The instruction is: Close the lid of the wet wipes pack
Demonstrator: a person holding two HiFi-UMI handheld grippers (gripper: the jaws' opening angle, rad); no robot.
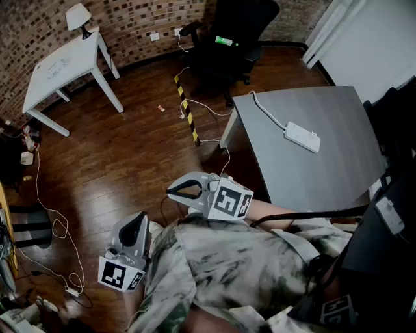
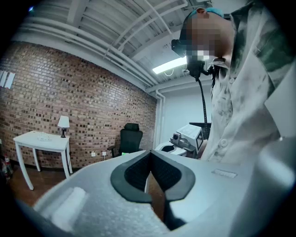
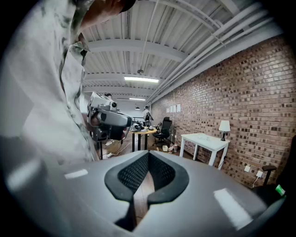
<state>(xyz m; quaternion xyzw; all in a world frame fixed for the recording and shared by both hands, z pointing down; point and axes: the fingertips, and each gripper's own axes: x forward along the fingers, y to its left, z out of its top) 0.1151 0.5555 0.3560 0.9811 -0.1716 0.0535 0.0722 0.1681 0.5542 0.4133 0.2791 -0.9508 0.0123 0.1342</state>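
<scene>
No wet wipes pack shows in any view. In the head view my left gripper (image 1: 134,226) hangs low beside the person's body over the wooden floor, and its jaws are shut with nothing between them. My right gripper (image 1: 177,190) is held in front of the chest and points left, its jaws also closed and empty. The left gripper view has the fingertips (image 2: 150,155) meeting, with the other gripper (image 2: 185,136) beyond them. In the right gripper view the fingertips (image 3: 148,156) touch as well, and the left gripper (image 3: 108,121) floats behind.
A grey table (image 1: 325,162) stands at the right with a white corded box (image 1: 302,136) on it. A black office chair (image 1: 231,39) is at the back, a white side table (image 1: 65,65) with a lamp (image 1: 78,16) at the far left. Cables (image 1: 58,240) trail over the floor.
</scene>
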